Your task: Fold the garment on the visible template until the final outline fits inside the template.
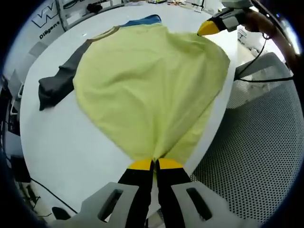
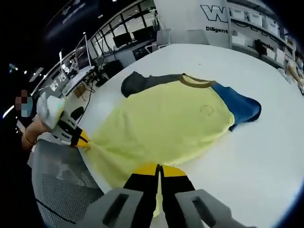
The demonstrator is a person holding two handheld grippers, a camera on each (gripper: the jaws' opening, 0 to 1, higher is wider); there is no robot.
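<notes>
The yellow T-shirt (image 1: 147, 90) lies spread on the white bench (image 1: 61, 142), collar away from the person, with its hem corners pinched: the left tongs (image 1: 155, 164) are clamped shut on one corner at the near bench edge, and the right tongs (image 2: 159, 168) are closed on the other corner. In the left gripper view the right tongs come in at the top right, their yellow tips on the cloth edge; in the right gripper view the left tongs sit at the left with a hand behind them.

By my reading, folding has barely begun: the body is still one flat layer, both sleeves are out, and no template outline can be made out under the shirt. All folds remain.

The shirt is soft, matte knit, wrinkling toward each grip. It has a dark grey sleeve (image 1: 59, 80), a blue sleeve (image 2: 237, 104) and a brown ribbed collar (image 2: 197, 83). The bench is smooth and round-edged; beside it is perforated grey mesh (image 1: 256, 142)
</notes>
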